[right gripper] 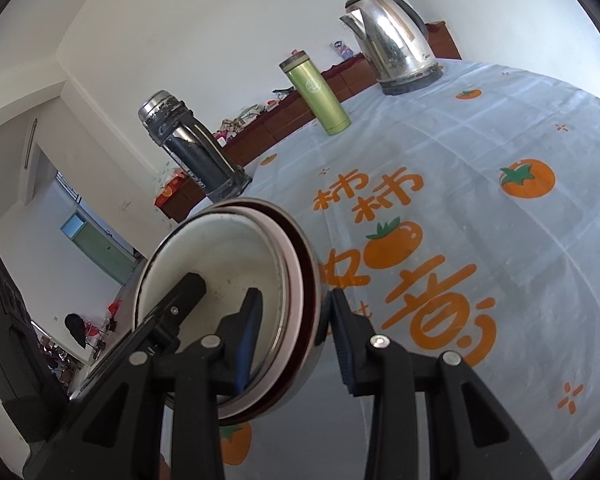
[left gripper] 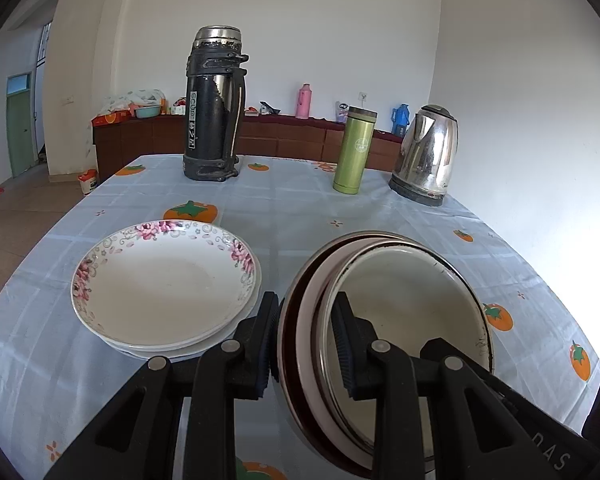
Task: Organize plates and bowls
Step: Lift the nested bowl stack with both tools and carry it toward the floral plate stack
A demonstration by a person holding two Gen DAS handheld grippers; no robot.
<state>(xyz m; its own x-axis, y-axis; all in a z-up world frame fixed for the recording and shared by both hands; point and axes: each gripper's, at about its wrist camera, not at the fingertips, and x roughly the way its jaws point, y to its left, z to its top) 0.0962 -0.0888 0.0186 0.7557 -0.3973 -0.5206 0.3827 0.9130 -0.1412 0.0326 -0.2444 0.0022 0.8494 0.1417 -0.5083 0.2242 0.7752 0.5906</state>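
Note:
A stack of nested bowls (left gripper: pixel 404 300), white enamel inside a steel and dark red one, is held tilted above the table. My left gripper (left gripper: pixel 306 344) is shut on the stack's left rim, one finger inside and one outside. My right gripper (right gripper: pixel 294 340) is shut on the opposite rim of the same bowl stack (right gripper: pixel 228 256). A stack of white floral plates (left gripper: pixel 164 284) lies on the table just left of the left gripper.
The table (left gripper: pixel 284 204) has a light blue cloth with orange persimmons. At its far side stand a black thermos (left gripper: pixel 214 108), a green flask (left gripper: pixel 354 150) and a steel kettle (left gripper: pixel 428 156). A brown cabinet with clutter (left gripper: pixel 284 136) lines the back wall.

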